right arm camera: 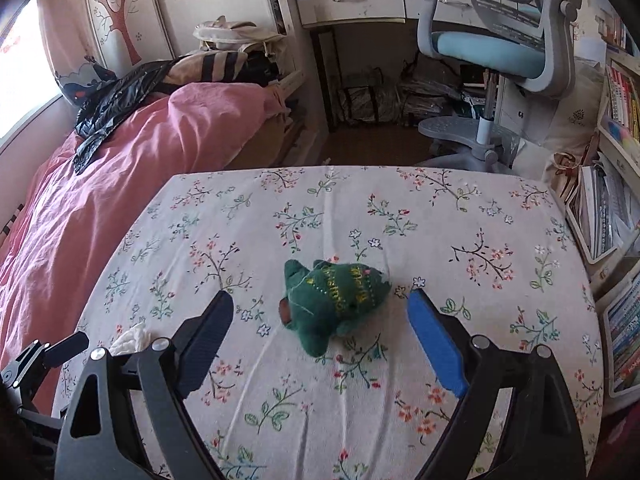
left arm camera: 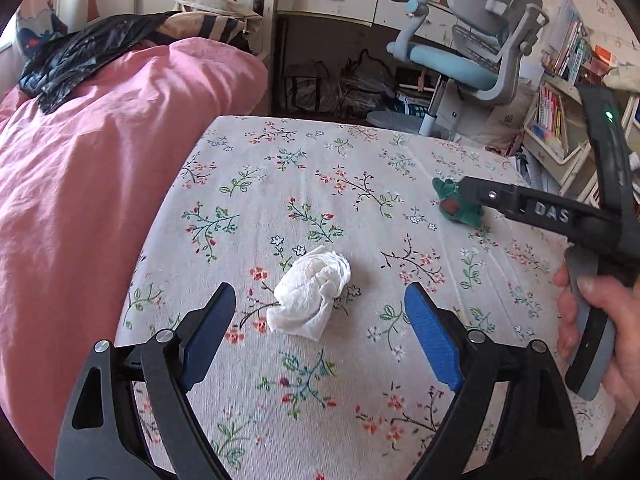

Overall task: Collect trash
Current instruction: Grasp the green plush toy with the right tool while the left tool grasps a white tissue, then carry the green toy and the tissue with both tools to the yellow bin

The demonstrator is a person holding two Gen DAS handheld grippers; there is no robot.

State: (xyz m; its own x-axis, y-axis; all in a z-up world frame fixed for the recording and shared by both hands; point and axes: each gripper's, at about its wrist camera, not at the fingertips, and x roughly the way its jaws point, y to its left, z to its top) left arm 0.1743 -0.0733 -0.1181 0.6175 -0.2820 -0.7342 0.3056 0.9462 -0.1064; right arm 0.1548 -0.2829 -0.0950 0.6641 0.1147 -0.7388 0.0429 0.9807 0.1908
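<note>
A crumpled white tissue lies on the floral sheet. My left gripper hovers over it, open, a blue pad on either side and neither touching it. A green plush toy with gold lettering lies further right on the sheet. My right gripper is open around it without contact. In the left wrist view, one of the right gripper's fingers reaches beside the toy, with a hand on its handle. The tissue peeks out at the right wrist view's lower left.
A black plastic bag lies on the pink duvet to the left. Beyond the bed's far edge stand a blue-grey desk chair and a white desk. Bookshelves line the right side.
</note>
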